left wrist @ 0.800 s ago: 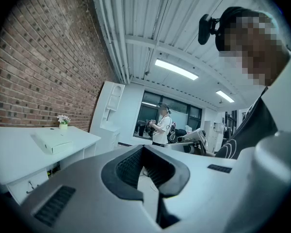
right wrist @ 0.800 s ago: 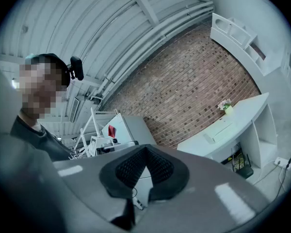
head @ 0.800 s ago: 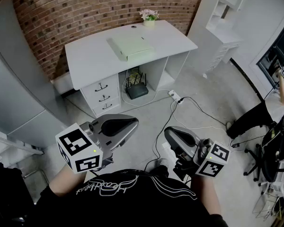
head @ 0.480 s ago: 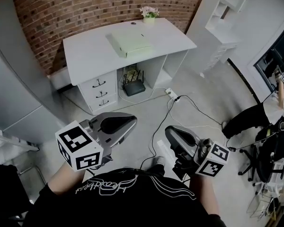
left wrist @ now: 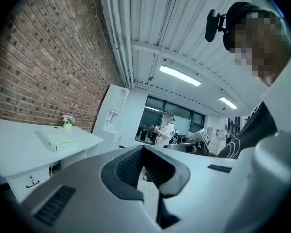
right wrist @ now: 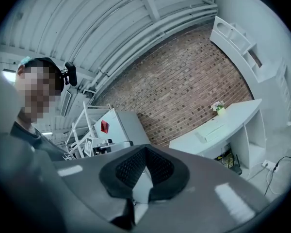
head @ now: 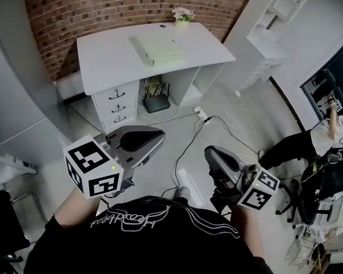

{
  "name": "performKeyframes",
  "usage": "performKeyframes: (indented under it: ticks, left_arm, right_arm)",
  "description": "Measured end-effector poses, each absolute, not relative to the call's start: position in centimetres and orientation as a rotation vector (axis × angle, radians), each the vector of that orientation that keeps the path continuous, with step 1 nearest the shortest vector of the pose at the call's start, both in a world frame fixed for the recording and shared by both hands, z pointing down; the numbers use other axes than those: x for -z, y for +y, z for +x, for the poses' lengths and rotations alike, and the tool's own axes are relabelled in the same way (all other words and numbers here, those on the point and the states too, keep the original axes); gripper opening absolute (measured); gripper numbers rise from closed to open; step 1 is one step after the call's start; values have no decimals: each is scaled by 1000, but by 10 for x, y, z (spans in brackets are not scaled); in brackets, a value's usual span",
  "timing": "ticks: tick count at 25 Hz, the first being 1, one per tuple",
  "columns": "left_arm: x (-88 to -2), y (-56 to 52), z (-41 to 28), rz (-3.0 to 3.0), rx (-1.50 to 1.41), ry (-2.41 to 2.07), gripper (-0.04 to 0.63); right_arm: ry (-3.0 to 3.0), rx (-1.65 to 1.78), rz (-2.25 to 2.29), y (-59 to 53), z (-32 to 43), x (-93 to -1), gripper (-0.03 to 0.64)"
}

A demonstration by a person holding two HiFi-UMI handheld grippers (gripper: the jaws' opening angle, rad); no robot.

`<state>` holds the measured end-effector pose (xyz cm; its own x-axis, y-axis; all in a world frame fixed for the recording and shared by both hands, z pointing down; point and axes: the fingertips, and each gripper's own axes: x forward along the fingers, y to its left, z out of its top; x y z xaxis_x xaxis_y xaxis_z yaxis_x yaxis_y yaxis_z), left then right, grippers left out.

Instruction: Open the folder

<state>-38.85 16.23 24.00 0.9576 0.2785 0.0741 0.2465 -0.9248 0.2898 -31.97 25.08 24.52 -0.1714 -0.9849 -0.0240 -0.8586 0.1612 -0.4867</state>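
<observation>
- Folder (head: 156,50): lies flat near the middle of the white bench (head: 103,67), toward its back edge. A small flower pot (head: 182,17) stands behind it against the brick wall, apart from it.
- Look: pale green, rectangular, closed, a fairly thick slab with its top cover level. There is a small dark mark near the far edge of the cover; too small to say whether it is a clasp.
- Handling (judged): probably light, with a stiff board-like cover and a smooth face that would slip under a flat push. The contents cannot be seen.
- Where to take hold (judged): the free edge of the top cover, pinched thin and lifted, with the other gripper pressing the body down. Which edge is the spine cannot be told from this range.
- Left gripper (head: 159,138): held level at the person's waist, well apart from the bench. Its fingers (left wrist: 128,166) are closed together with nothing between them.
- Right gripper (head: 211,154): likewise level, near the body, well apart from the bench. Its fingers (right wrist: 128,169) meet, also empty.
- Status (judged): folder untouched; approach not yet made.
</observation>
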Motion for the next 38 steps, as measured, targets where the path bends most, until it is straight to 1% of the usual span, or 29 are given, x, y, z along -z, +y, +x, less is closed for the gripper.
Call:
performKeyframes:
  ticks: [9,14,18,30,38]
  left_arm:
    - [-238,163,-393,2818,-147,414,3]
    - [-246,159,-396,2800,-162,415,3]
    - [-259,155,-384,2773,-200,414,3]
    - [-303,148,-298,2701,-403,357,3]
    - [-311,142,-219,2686,-461,372,3]
  right_arm:
    - [2165,498,-1835,247,-318,-232,3]
    - [2164,540,-1846,248,-319,-246,3]
    - [2128,587,-1827,245,-308,-261,3]
    - [2052,718,-1712,230,-231,-305,3]
    - [2045,742,-1631,204,-161,-315,3]
